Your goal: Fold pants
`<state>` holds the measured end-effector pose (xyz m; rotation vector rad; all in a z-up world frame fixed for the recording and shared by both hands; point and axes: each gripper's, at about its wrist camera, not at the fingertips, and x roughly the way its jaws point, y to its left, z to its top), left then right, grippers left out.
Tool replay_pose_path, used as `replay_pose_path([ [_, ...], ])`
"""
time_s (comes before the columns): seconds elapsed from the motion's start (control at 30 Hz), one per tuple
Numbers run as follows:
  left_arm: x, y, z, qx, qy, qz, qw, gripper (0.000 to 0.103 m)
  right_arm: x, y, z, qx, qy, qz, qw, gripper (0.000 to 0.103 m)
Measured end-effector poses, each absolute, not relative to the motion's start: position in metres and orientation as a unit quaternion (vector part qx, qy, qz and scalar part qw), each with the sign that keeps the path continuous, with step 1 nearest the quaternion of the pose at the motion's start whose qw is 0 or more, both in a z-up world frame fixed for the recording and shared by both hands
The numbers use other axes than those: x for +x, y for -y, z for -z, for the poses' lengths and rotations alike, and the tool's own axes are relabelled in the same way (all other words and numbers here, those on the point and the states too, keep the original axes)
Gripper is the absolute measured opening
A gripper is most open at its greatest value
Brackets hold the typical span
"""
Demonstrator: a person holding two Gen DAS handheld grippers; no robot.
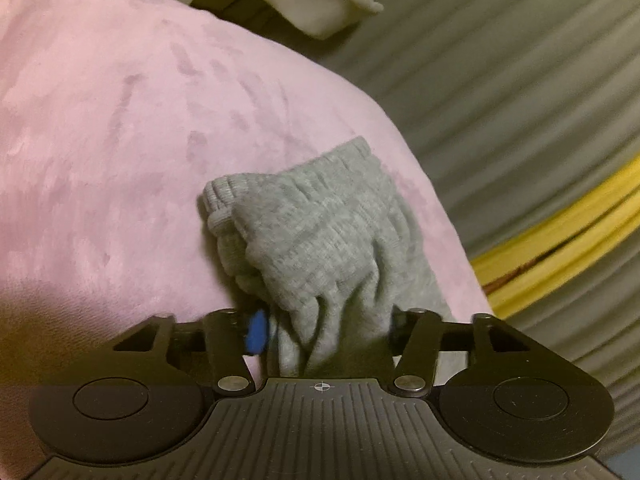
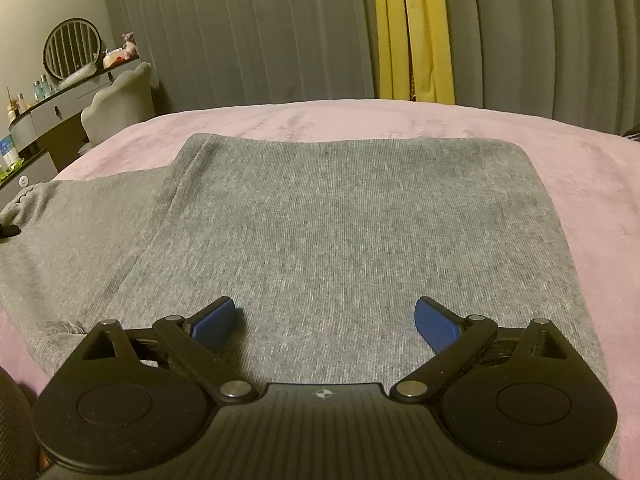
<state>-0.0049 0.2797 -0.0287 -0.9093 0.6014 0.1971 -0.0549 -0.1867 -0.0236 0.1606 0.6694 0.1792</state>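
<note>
Pants (image 2: pixel 320 240) lie flat on the pink bed (image 2: pixel 580 184) — your left claw (image 1: pixel 324 332) clamped on a bunched cuff, right claw (image 2: pixel 324 320) spread above — carry it over evenly, corners matched.

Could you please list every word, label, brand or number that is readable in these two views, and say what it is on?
None can be read.
The blue and white box at the dresser's left edge may carry print, but it is too small and blurred.
The bottles on the dresser are likewise too small.
The grey pants show no label.
</note>
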Motion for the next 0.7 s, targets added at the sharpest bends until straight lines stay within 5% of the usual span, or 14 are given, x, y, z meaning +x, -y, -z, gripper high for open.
replay_pose_path([
  [0.1,0.003,-0.282,0.032,-0.449,-0.283,-0.102,0.841,0.072,-0.055,0.187,0.024,0.079,-0.327,-0.088,0.938,0.097],
  [0.2,0.012,-0.279,0.027,-0.44,-0.298,-0.117,0.839,0.04,-0.055,0.187,0.024,0.079,-0.328,-0.089,0.937,0.097],
  [0.3,0.008,-0.26,0.0,-0.379,-0.286,-0.111,0.873,0.027,-0.057,0.194,0.017,0.1,-0.33,-0.088,0.935,0.091],
  [0.5,-0.003,-0.18,-0.085,-0.219,-0.223,-0.049,0.949,0.026,-0.058,0.228,0.01,0.204,-0.343,-0.061,0.915,0.055],
  [0.7,-0.017,-0.047,-0.134,-0.071,-0.182,0.119,0.973,0.027,-0.068,0.253,0.002,0.269,-0.328,-0.047,0.904,0.054],
])
